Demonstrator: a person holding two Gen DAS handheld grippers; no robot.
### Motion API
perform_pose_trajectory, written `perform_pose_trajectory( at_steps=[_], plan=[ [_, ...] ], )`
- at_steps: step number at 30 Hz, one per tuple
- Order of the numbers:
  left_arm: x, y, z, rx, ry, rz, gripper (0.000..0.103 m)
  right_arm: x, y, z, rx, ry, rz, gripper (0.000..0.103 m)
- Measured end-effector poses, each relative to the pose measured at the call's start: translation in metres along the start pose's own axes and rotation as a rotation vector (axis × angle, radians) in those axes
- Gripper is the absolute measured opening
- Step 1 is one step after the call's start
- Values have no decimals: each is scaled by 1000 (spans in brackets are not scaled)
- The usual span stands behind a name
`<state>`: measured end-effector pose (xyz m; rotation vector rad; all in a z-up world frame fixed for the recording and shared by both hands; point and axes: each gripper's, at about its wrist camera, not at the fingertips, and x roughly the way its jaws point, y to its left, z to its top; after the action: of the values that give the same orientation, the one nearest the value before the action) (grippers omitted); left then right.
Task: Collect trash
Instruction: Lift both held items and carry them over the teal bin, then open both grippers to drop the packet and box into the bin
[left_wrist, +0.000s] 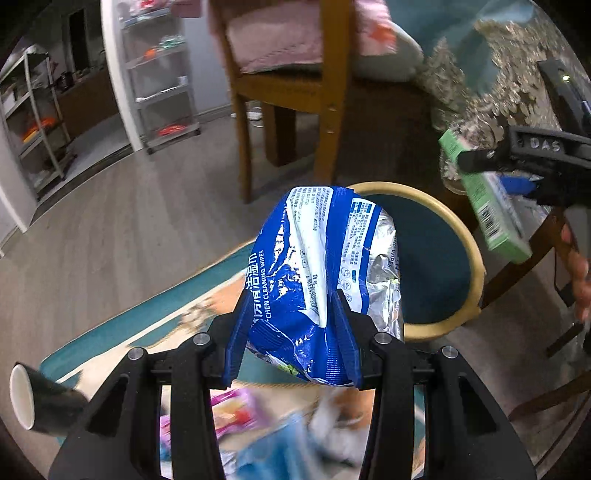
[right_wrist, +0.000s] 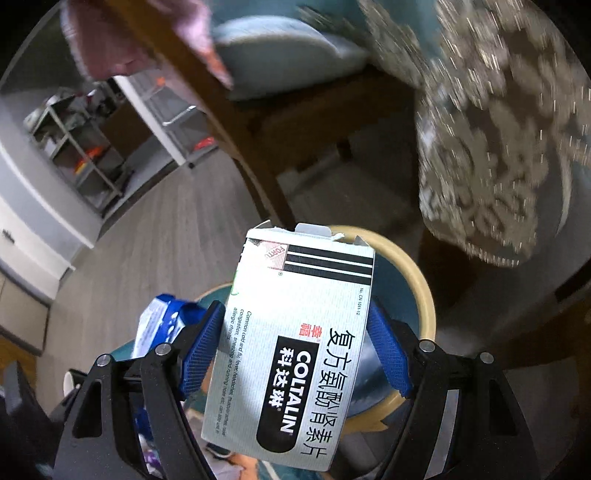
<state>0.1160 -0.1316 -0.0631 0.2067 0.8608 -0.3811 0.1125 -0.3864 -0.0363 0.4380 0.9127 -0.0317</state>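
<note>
the left gripper (left_wrist: 291, 332) is clamped on a crumpled blue and silver wipes packet (left_wrist: 321, 266); its two blue pads press the packet from both sides, and the packet stands up between them. the right gripper (right_wrist: 295, 347) is clamped on a white medicine box (right_wrist: 295, 332) with black stripes and the word coltalin; the box has a torn open flap at its far end. in the left wrist view this same box (left_wrist: 487, 206) shows its green side with a barcode, near the right edge, and a hand (left_wrist: 578, 273) holds the handle there.

both things are held in the air above a round bin (left_wrist: 461, 236) with a beige rim and dark teal inside, which stands on the grey wooden floor (left_wrist: 129, 221). behind the bin there is a wooden chair (left_wrist: 280, 92) with a pink cushion, and a table with a lace cloth (right_wrist: 491, 147) at the right.

below the left gripper lies blurred colourful trash on a teal mat (left_wrist: 110, 325). a black paper cup (left_wrist: 37, 400) with white inside lies on its side at the lower left.
</note>
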Motion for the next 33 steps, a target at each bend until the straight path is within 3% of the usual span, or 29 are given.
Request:
perform_pose_trajectory(
  at_steps=[7, 16, 25, 33],
  plan=[
    [30, -36, 11, 29, 16, -26, 43, 32, -30, -9, 20, 48, -46, 78],
    [55, -71, 16, 103, 31, -39, 44, 39, -47, -13, 38, 42, -55, 78],
    [65, -81, 10, 117, 61, -66, 48, 43, -54, -18, 39, 52, -64, 78],
    [55, -72, 11, 112, 41, -52, 49, 47, -54, -16, 42, 45, -62, 78]
  ],
)
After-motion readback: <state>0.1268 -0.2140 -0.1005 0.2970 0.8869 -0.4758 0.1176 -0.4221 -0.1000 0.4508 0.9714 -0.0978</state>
